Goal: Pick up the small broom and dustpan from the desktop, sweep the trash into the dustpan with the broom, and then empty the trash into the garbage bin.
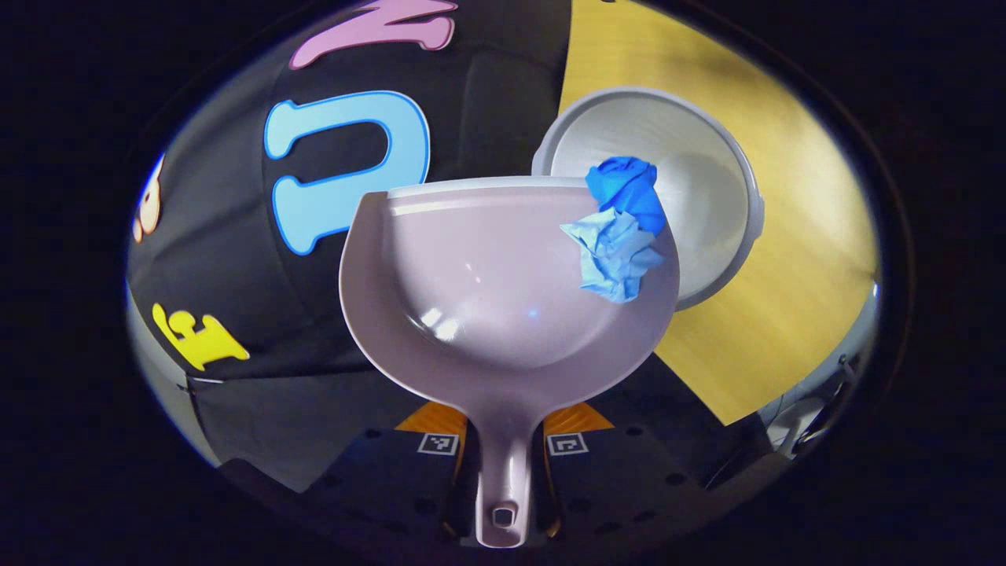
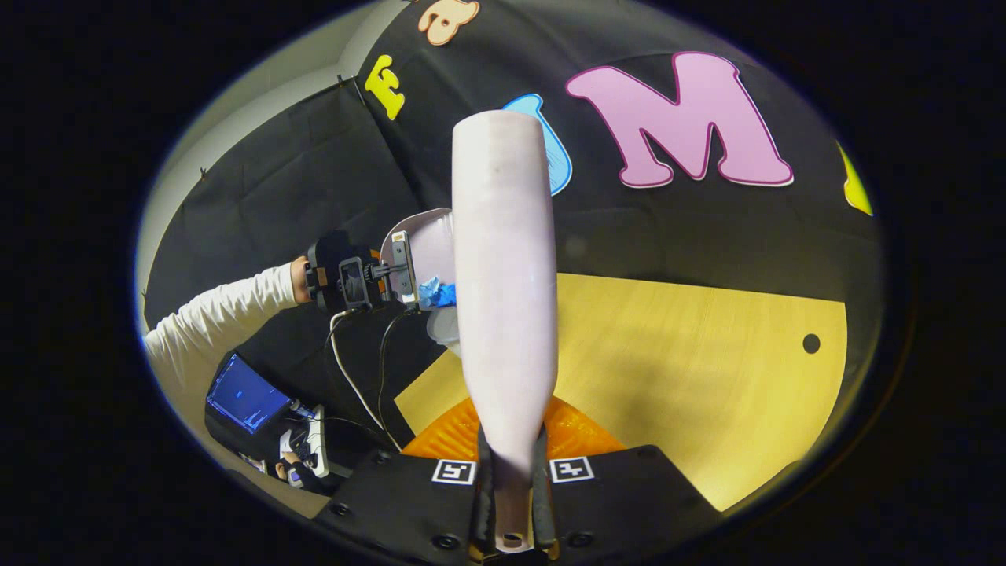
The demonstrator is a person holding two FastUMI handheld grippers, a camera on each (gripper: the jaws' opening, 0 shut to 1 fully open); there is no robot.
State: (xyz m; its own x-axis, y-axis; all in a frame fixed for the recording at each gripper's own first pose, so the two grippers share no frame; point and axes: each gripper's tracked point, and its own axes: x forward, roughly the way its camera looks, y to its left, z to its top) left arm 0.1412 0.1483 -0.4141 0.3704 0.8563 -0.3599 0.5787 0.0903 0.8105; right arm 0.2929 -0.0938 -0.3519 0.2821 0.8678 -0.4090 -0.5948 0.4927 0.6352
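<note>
**Trash might miss the bin**

Counter (image 1: 786, 259) edge carries the garbage bin (image 1: 707, 196). Left gripper (image 1: 503, 472) fingers clench the dustpan (image 1: 503, 291) handle; tilt crooked and both paper wads (image 1: 621, 228) drop outside. Right gripper (image 2: 511, 479) clamps the broom (image 2: 503, 275).

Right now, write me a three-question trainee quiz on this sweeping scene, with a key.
1. True or false: the dustpan carries two crumpled paper wads.
2. Which item is the right tool shut on? A) the dustpan handle B) the broom handle C) the garbage bin
3. Fill in: in the left gripper view, the pan's front lip overlaps the rim of the white ____ that stands on the wooden desktop.

Key: 1 true, one darker blue and one lighter blue, at the pan's right side. 2 B. 3 garbage bin; the left tool is shut on the pan's handle.
</note>
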